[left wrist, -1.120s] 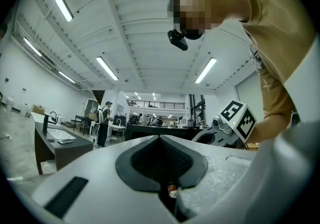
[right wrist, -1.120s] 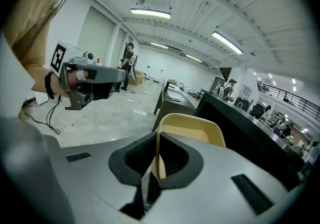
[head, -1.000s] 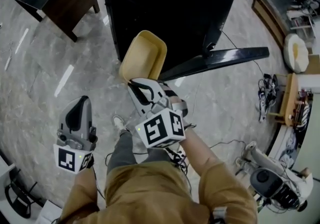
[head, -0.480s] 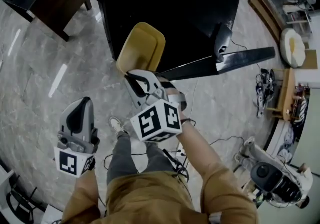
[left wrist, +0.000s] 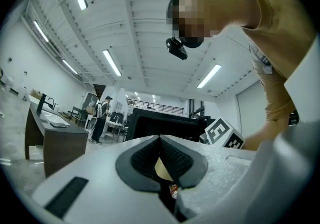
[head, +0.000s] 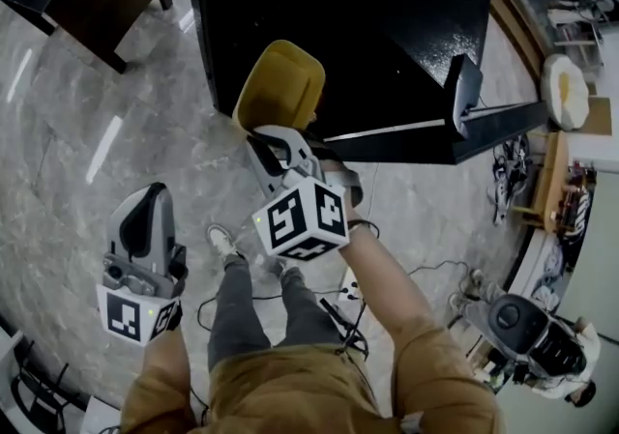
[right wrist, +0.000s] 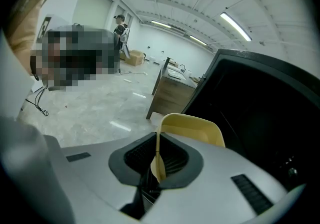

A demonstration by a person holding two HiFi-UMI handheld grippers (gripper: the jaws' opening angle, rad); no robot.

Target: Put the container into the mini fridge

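Yellow, thin-walled plastic container (head: pixel 280 84) is clamped at its rim by the right gripper (right wrist: pixel 157 144), just in front of the open mini fridge (head: pixel 368 26). Judged light and stiff, slightly flexible; the rim hold suffices. Left gripper (head: pixel 150 195) is closed and empty.

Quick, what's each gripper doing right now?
Left gripper: jaws closed, empty.
Right gripper: jaws closed on the container rim.

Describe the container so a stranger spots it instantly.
Find the big black mini fridge at the top of the head view. At its front left corner the right gripper pinches the container by its rim: a rounded mustard-yellow tub, unlike the black fridge and grey floor around it.
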